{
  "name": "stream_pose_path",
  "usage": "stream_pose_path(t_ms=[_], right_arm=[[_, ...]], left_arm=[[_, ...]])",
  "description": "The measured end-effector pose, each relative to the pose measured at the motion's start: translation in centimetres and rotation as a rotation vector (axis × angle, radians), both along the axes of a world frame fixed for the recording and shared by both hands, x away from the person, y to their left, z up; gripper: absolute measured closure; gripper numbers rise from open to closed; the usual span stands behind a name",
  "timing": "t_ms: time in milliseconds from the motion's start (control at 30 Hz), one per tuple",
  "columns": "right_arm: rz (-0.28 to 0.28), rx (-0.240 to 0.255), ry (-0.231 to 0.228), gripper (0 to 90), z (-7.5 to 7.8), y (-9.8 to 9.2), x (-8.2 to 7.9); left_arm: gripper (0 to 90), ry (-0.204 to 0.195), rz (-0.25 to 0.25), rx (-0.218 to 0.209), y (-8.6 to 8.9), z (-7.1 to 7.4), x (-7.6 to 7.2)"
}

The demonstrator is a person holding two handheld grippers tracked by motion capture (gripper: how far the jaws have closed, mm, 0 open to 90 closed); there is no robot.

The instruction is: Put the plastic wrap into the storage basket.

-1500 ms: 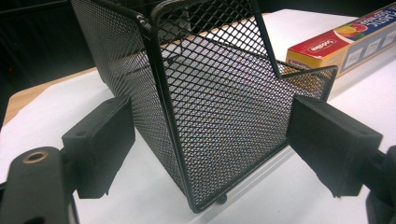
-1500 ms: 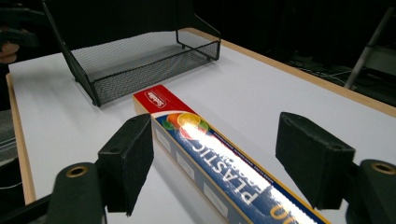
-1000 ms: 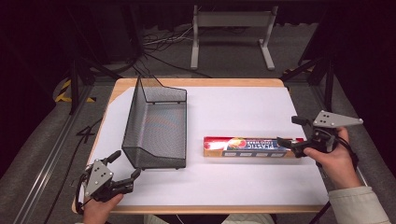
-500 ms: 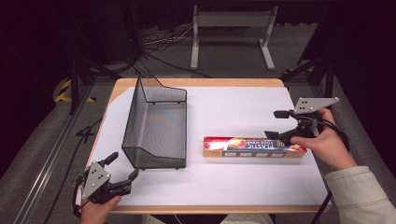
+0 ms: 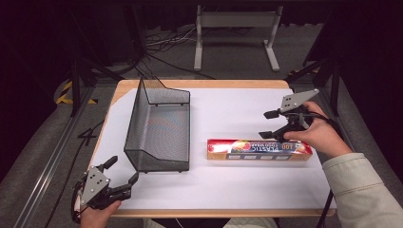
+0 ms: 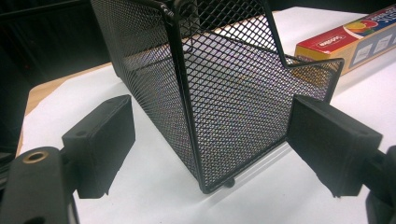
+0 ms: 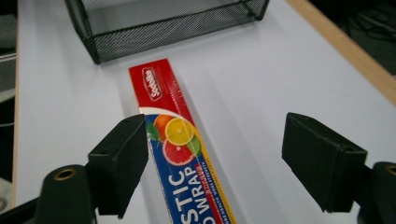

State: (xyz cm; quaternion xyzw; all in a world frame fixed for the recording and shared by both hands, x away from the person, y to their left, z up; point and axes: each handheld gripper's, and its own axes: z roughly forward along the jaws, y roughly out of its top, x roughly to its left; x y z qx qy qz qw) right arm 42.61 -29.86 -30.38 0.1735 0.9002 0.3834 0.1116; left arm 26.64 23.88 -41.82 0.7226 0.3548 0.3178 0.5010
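A long red plastic wrap box [image 5: 259,149] lies flat on the white table top [image 5: 228,107], to the right of a black mesh basket [image 5: 138,118]. My right gripper [image 5: 264,125] hovers just beyond the box's right end, open. Its jaws have just been closing, with no pad touching the box. In the right gripper view the box [image 7: 187,154] runs away under the gripper [image 7: 215,154] toward the basket [image 7: 163,23]. My left gripper [image 5: 124,169] rests open at the table's near left corner. It faces the basket's near corner [image 6: 224,93], with the box [image 6: 355,39] behind.
The wooden table edge [image 5: 199,83] frames the white sheet. Beyond the table stand a metal frame [image 5: 235,28] and loose floor cables [image 5: 161,42]. A sleeved forearm [image 5: 361,190] reaches in from the lower right.
My right gripper has drifted from the box's right end toward the far side of the table, and its jaws stand narrower. The left gripper, box and basket have stayed put.
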Motion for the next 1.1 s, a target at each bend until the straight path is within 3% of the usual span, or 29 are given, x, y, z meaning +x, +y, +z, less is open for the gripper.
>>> stream_pose_path(t_ms=[67,333,367,467,833,933,1033,1100], right_arm=[[0.012,-0.030,0.027,23.9,-0.6,0.3,0.4],[0.087,-0.128,0.042,22.7,-3.0,1.4,1.4],[0.106,-0.159,0.051,24.1,-3.6,1.7,1.6],[0.102,-0.162,0.080,24.7,-4.1,2.0,1.6],[0.110,-0.202,0.108,23.7,-6.5,2.3,1.7],[0.119,-0.225,0.120,21.6,-7.3,2.6,1.8],[0.111,-0.280,0.137,19.1,-8.1,2.8,2.0],[0.125,-0.285,0.138,19.0,-8.6,2.9,2.0]], left_arm=[[16.4,-0.001,-0.002,0.007,0.0,0.0,0.0],[16.5,0.000,-0.003,-0.001,-0.1,0.0,0.2],[16.5,-0.001,-0.004,-0.002,-0.1,0.0,0.2],[16.5,-0.004,-0.003,0.000,0.0,0.0,0.1],[16.5,-0.004,-0.003,-0.004,0.0,0.0,0.2],[16.5,-0.005,-0.003,-0.003,0.0,0.0,0.2],[16.5,-0.005,-0.003,-0.002,0.0,0.0,0.2],[16.5,-0.005,-0.003,0.000,0.1,0.0,0.2]])
